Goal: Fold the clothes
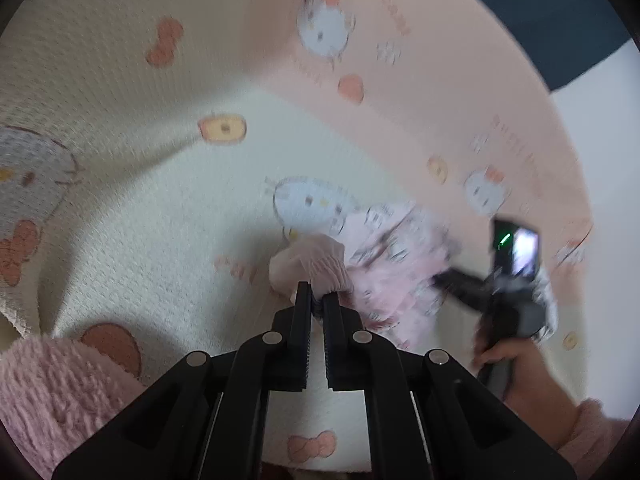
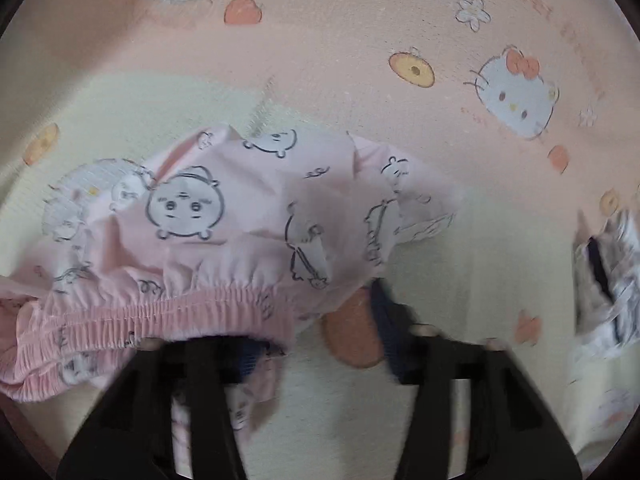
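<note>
Left wrist view: cream-and-peach cartoon-cat bedsheet [image 1: 168, 208] fills nearly the whole frame, with a dark blue patch [image 1: 560, 12] beyond its far edge at upper right. Landmark for all positions: the sheet.

Pink printed garment [image 1: 384, 264] lies bunched on the sheet's cream part, near the middle of it. In the right wrist view the same garment [image 2: 224, 216] is spread across the cream area just below the peach band, elastic waistband [image 2: 172, 312] nearest the camera.

Grey-and-white patterned cloth [image 2: 608, 280] lies on the sheet at its right side, apart from the pink garment; blurred.

Fluffy pink sleeve [image 1: 52, 396] shows at the lower left over the sheet.

Left gripper [image 1: 316, 300]: fingers clenched on the gathered waistband, fabric pinched between the pads.

Right gripper [image 2: 320, 344]: jaws stand apart. Left finger is under or against the waistband edge, right finger over bare sheet. Heavy blur; no pinch on cloth visible. Seen from the left wrist view, the right gripper [image 1: 452, 280] sits at the garment's right edge, held by a hand [image 1: 508, 356].
</note>
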Action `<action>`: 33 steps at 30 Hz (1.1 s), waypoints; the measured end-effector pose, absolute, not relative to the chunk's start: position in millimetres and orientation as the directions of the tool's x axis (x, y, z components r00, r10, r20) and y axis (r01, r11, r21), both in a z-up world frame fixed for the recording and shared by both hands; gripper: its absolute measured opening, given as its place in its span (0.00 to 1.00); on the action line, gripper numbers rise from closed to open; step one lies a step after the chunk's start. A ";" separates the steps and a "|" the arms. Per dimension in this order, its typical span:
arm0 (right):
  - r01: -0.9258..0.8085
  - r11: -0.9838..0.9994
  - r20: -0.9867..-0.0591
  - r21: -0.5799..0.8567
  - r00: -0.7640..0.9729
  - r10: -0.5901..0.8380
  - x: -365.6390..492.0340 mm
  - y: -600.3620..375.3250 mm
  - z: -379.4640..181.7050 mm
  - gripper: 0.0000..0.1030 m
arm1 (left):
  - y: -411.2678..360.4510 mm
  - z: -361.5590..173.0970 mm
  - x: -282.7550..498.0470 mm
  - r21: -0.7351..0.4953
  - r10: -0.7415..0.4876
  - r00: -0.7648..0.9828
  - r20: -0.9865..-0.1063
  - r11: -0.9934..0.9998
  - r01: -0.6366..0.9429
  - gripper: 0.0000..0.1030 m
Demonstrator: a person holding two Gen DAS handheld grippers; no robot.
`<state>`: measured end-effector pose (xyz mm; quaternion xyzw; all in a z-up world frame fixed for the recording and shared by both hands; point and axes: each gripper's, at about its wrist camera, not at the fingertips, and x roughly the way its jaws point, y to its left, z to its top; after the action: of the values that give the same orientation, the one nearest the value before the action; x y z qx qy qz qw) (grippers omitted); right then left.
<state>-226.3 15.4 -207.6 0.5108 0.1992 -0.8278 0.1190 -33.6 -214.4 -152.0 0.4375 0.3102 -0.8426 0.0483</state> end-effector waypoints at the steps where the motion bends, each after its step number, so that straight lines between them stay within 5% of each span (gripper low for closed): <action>1: 0.387 -0.902 -0.885 -0.192 -0.466 -0.012 -226.9 19.3 -198.0 0.19 | -212.4 -154.0 -37.0 -0.467 0.188 -0.598 -0.779 -0.810 0.354 0.06; 6: 0.332 -0.922 -0.778 -0.201 -0.626 -0.056 -218.4 47.9 -122.0 0.14 | -194.8 -146.0 -42.9 -0.405 0.160 -0.580 -0.798 -0.857 0.320 0.05; 14: 0.299 -0.929 -0.527 -0.219 -0.837 -0.145 -153.1 111.2 50.0 0.14 | -154.4 -48.7 -29.2 -0.448 0.203 -0.734 -0.648 -0.881 0.152 0.05; 21: 0.288 -0.957 -0.495 -0.042 -0.838 -0.230 -115.1 182.6 121.5 0.14 | -119.5 6.9 -27.5 -0.423 0.242 -0.779 -0.578 -0.906 0.033 0.05; 29: 0.236 -0.971 -0.636 -0.044 -0.756 -0.155 -183.4 210.9 90.2 0.14 | -72.8 -8.6 -133.8 -0.292 0.194 -0.704 -0.683 -0.956 0.020 0.05; 33: 0.213 -0.976 -0.491 -0.036 -0.855 -0.168 -196.4 218.0 162.8 0.14 | -64.2 89.6 -142.6 -0.232 0.149 -0.831 -0.536 -0.972 -0.025 0.05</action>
<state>-196.4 218.0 162.8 0.2508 0.0447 -0.9619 0.0989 -142.6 -64.2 89.6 0.2874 0.1079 -0.9506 -0.0460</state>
